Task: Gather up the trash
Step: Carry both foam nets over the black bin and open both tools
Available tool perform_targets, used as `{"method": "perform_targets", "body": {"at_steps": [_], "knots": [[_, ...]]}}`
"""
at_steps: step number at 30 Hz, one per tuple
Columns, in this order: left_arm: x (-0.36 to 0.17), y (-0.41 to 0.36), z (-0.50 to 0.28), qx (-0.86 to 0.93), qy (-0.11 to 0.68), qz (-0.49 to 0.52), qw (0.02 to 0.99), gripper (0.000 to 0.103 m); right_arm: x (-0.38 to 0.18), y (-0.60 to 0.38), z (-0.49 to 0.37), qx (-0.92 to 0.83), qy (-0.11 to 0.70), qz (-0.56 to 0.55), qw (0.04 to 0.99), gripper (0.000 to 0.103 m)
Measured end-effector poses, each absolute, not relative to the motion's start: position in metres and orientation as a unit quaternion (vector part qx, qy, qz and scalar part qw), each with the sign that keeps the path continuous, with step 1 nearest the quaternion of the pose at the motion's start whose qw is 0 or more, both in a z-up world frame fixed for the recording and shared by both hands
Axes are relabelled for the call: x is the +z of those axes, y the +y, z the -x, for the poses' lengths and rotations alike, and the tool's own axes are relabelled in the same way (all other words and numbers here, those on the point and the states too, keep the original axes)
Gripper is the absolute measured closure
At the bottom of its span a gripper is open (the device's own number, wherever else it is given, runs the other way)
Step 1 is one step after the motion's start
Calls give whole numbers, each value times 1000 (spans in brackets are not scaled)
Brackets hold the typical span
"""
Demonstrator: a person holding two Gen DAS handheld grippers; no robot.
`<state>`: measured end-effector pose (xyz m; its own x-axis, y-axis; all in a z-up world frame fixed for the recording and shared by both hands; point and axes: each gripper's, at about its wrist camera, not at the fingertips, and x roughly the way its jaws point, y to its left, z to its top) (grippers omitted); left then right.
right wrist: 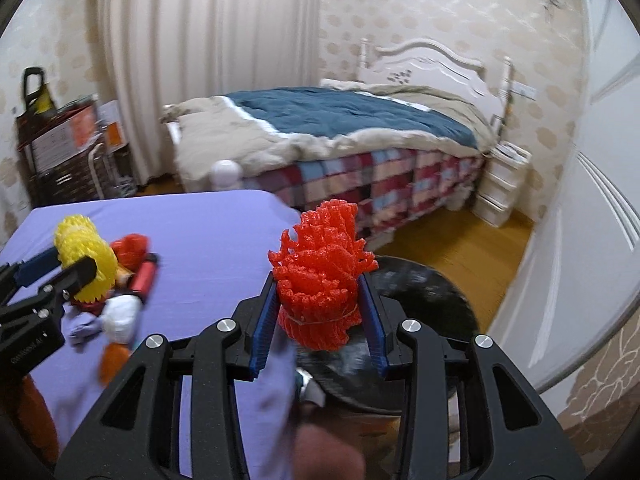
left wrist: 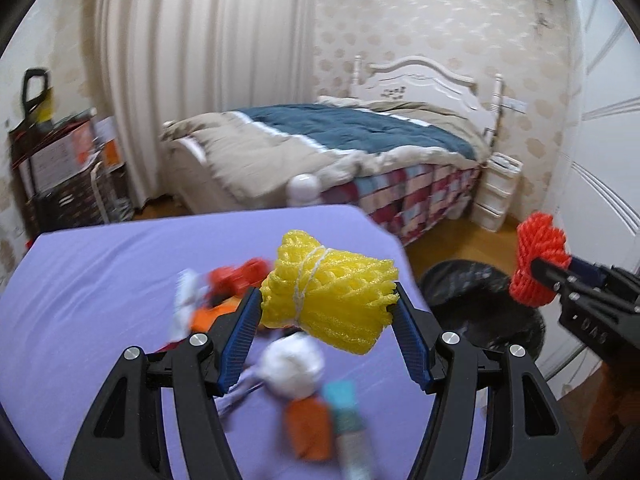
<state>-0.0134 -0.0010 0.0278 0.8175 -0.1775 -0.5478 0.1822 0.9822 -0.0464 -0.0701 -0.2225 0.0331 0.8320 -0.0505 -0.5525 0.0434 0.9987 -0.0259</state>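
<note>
A bedroom cleanup, mid-haul: the left gripper (left wrist: pixel 326 312) pinches a yellow foam net bundle (left wrist: pixel 332 292), tied with white string, between its blue pads above a purple-covered table (left wrist: pixel 100 272), while the right gripper (right wrist: pixel 320 304) clamps a red foam net bundle (right wrist: pixel 320 280) over a black-lined trash bin (right wrist: pixel 432 304) standing just beside the table's edge.

The left wrist view alone looks down on the litter remaining on the cloth: a crumpled white wad (left wrist: pixel 294 364), an orange wrapper (left wrist: pixel 310 428), a teal-topped packet (left wrist: pixel 348 412) and blurred red pieces (left wrist: pixel 240 276) behind the yellow bundle. It also catches the right gripper from the side, its red load hanging over the bin's far rim. The right wrist view alone shows a red cylinder (right wrist: pixel 143 278) lying on the table beside the left gripper, and the edge of the purple cloth draping down next to the bin.

Behind both, a bed (right wrist: pixel 340 128) with a blue and beige quilt. Lettering on the grippers' bodies is too blurred to read.
</note>
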Motion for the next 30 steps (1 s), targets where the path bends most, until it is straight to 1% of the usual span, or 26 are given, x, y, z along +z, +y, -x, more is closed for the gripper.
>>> {"method": "perform_targets", "body": {"at_steps": [8,14,23,30], "knots": [[15,-79,-24,-133,302,-31,943,40,10,-278,48,-72,308,-13,949,64],[0,-124,-48,-151,315,-56,935,40,-10,-310,30,-92,324,-29,941,64],[-15,-159,-83,-160,335,-69,926,40,-27,-338,4,-103,341,-50,933,64],[-22,-177,-86,-165,338,-81,923,40,-35,-347,-7,-106,348,-58,930,64]]}}
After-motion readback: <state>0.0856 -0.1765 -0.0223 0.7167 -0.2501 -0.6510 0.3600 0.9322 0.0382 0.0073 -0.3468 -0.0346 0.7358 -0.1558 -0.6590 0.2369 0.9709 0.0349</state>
